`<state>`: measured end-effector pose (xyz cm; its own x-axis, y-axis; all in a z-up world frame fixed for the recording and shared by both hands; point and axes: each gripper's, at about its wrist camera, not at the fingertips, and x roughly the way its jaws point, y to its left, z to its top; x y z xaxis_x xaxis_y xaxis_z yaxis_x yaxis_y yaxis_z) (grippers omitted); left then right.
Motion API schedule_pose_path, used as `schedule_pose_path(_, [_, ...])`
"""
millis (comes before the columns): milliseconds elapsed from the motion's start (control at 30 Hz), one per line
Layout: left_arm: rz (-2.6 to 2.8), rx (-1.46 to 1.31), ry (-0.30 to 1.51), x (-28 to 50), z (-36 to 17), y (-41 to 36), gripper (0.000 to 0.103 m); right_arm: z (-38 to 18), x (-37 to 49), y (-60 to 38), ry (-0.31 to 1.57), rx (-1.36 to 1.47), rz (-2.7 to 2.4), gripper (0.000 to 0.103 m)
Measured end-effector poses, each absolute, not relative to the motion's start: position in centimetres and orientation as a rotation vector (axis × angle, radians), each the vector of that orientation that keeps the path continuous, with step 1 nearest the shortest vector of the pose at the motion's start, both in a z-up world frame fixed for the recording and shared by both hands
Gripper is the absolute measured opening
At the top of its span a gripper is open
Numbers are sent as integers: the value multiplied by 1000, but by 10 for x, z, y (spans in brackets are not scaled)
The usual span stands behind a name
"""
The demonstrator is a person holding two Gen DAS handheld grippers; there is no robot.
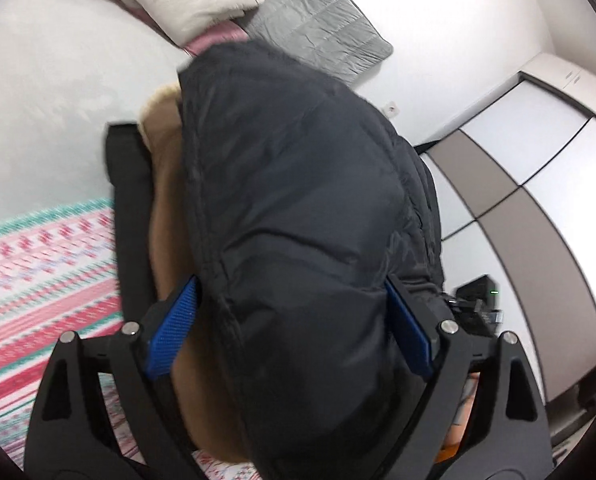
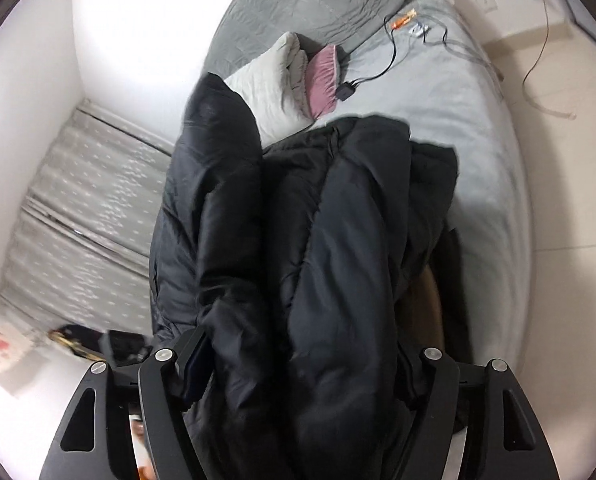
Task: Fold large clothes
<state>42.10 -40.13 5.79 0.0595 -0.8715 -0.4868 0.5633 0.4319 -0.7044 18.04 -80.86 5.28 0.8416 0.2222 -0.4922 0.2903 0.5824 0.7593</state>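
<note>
While lifted above the bed, black puffer jacket seemingly pinched tight by left gripper and right gripper.

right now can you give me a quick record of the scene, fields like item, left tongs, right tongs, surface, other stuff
item: black puffy coat with tan lining
left tongs: shut on a bunched fold of the coat, blue pads pressing either side
right tongs: shut on another thick bunch of the coat
coat state: lifted and bunched, not yet folded flat
surface: bed with grey sheet
bedding: patterned pink blanket, white pillow, pink pillow, grey quilt
other: black cable and charger on the sheet
</note>
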Motion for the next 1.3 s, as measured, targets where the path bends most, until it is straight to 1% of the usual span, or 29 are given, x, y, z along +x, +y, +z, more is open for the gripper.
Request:
schedule_pose_path(67, [-1056, -325, 985, 416, 74, -387, 89, 76, 166, -807, 599, 923, -82, 73])
schedule_pose_path(133, [-1015, -265, 914, 407, 94, -379, 89, 85, 164, -811, 578, 885, -114, 73])
schedule_pose_path(233, [-994, -131, 833, 383, 120, -375, 90, 117, 147, -791, 539, 791, -156, 73])
schedule_pose_path(333, [-974, 14, 807, 364, 110, -381, 90, 137, 137, -764, 554, 663, -231, 73])
schedule_pose_path(467, [-848, 165, 756, 336, 100, -379, 90, 144, 131, -726, 592, 520, -338, 73])
schedule_pose_path(567, [-761, 217, 718, 300, 103, -360, 90, 143, 121, -691, 607, 449, -398, 73])
schedule_pose_path(600, [-735, 215, 721, 292, 101, -355, 93, 140, 116, -680, 611, 445, -400, 76])
schedule_pose_path(633, [-709, 215, 735, 281, 100, -348, 99, 138, 110, -668, 618, 447, -400, 78])
schedule_pose_path(667, [-685, 215, 758, 272, 98, -343, 101, 135, 103, -654, 626, 451, -398, 80])
schedule_pose_path(733, [-655, 220, 814, 255, 90, -335, 101, 130, 87, -623, 633, 442, -413, 85])
schedule_pose_path(800, [-627, 243, 845, 234, 88, -328, 101, 124, 72, -593, 637, 403, -463, 93])
schedule_pose_path(967, [-554, 242, 804, 187, 87, -305, 102, 113, 45, -543, 639, 351, -540, 103])
schedule_pose_path(1133, [-555, 254, 822, 164, 79, -296, 102, 95, 25, -510, 666, 314, -613, 103])
schedule_pose_path(1233, [-525, 232, 828, 162, 74, -293, 102, 99, 25, -496, 696, 229, -652, 103])
schedule_pose_path(1300, [-502, 226, 827, 162, 72, -292, 102, 100, 21, -495, 683, 254, -651, 103])
